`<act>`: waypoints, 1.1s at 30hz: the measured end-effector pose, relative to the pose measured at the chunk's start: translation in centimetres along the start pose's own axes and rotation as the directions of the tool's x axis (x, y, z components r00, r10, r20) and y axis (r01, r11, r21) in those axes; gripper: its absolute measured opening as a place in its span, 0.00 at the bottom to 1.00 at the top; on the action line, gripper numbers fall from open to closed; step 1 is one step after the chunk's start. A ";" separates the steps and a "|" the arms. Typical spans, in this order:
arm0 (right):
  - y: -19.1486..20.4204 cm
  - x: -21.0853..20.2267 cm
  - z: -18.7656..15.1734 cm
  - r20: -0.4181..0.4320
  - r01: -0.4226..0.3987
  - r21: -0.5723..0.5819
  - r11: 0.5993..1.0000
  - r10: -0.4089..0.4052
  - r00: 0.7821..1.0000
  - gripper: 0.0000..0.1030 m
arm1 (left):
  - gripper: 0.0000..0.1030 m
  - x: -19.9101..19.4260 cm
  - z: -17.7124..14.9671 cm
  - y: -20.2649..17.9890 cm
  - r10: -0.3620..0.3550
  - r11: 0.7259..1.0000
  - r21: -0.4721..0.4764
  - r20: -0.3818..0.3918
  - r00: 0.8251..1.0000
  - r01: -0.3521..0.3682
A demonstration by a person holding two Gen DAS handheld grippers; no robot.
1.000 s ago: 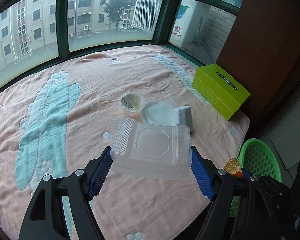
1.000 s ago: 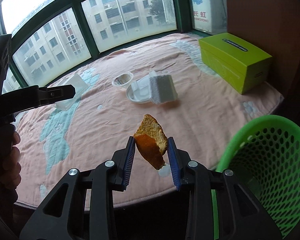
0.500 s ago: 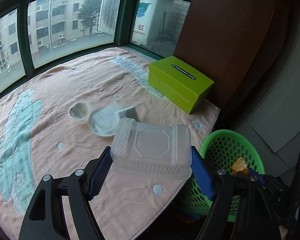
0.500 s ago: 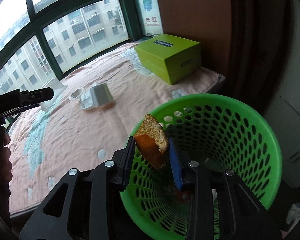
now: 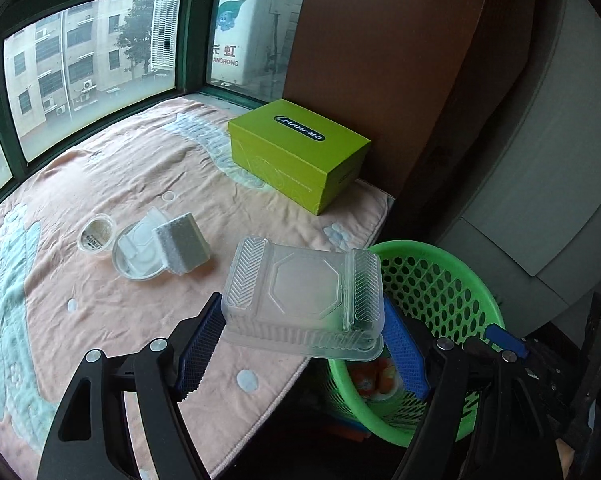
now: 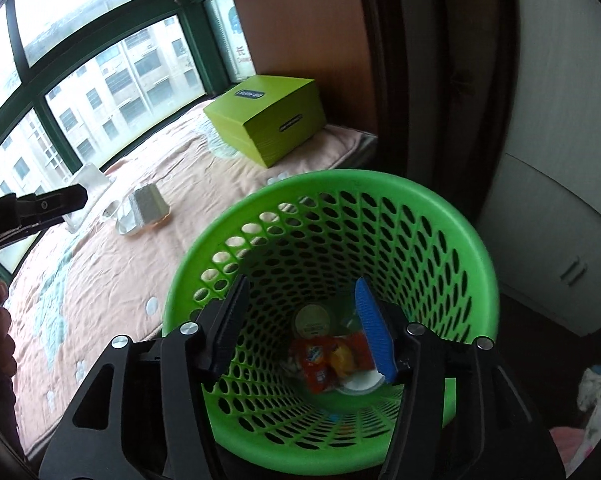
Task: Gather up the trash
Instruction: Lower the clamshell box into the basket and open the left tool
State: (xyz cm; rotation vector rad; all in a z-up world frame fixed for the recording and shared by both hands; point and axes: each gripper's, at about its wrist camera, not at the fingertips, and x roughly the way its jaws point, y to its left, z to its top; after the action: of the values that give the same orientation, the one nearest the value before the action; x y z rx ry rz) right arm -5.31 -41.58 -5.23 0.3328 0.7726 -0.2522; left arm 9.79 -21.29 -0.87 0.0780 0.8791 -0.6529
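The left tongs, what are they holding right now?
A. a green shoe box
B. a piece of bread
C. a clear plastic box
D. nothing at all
C: the left tongs have their blue pads pressed on both ends of the clear plastic box, carried near the green basket.

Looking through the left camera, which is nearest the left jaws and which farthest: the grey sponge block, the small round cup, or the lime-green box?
1. Grey sponge block, on the blanket, up-left of the left gripper.
2. Small round cup, left of the block.
3. Lime-green box, far side, against the brown panel.
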 end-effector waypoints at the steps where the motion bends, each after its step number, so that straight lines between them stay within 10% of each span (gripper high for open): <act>1: -0.3 -0.2 0.0 0.005 0.002 0.007 1.000 -0.002 1.000 0.56 | 0.72 0.1 -0.1 -0.4 -0.004 1.000 0.006 -0.003 1.000 0.004; 33: -4.1 -3.1 0.5 0.097 0.028 0.094 0.995 -0.037 0.995 0.75 | 0.84 4.1 -3.0 -7.7 -0.103 0.987 0.109 -0.131 0.986 0.118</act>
State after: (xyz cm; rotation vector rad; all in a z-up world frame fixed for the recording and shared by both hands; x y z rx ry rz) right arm -8.55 -45.27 -3.50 0.3922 0.6701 -0.3329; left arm 5.32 -28.55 -4.30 0.1778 0.9708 -0.8101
